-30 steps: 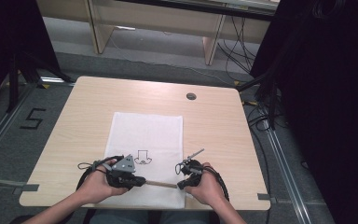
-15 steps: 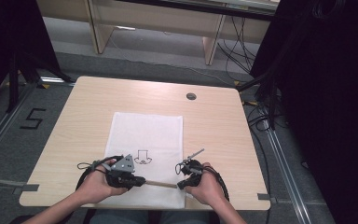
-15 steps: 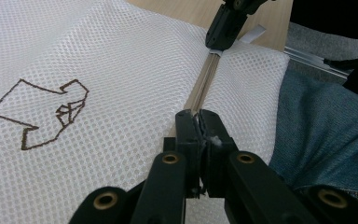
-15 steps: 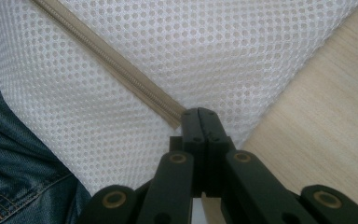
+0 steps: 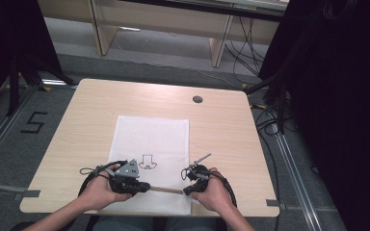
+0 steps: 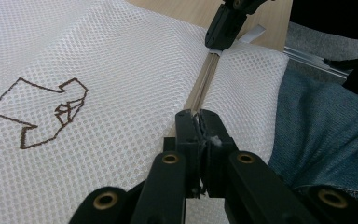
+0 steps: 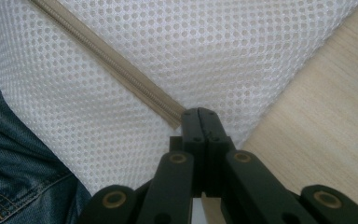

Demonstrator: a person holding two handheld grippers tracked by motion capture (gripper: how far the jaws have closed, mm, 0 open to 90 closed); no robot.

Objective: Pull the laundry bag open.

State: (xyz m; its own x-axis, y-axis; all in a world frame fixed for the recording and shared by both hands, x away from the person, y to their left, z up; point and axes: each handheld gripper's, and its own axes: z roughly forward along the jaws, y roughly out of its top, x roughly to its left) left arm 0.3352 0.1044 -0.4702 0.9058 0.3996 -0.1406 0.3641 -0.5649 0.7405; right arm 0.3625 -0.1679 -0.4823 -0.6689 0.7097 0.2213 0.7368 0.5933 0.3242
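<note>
A white mesh bag [image 5: 151,139] lies flat on the wooden table [image 5: 221,125], with a brown line drawing [image 6: 46,109] on it. Its beige zipper [image 5: 166,189] runs along the near edge between my two grippers. In the left gripper view my left gripper [image 6: 199,119] is shut on the zipper [image 6: 206,77], with a small pale piece pinched between its pads. The left gripper [image 5: 143,186] sits at the zipper's left part in the high view. My right gripper [image 7: 199,113] is shut on the zipper's end [image 7: 175,114] at the bag's right corner, and shows as the right gripper [image 5: 188,189] from above.
A round cable hole [image 5: 197,99] sits at the table's far right. A person's knees in blue jeans [image 6: 317,135] are just under the near edge. Dark curtains and cables [image 5: 270,110] stand right of the table, and a wooden desk [image 5: 159,29] stands behind.
</note>
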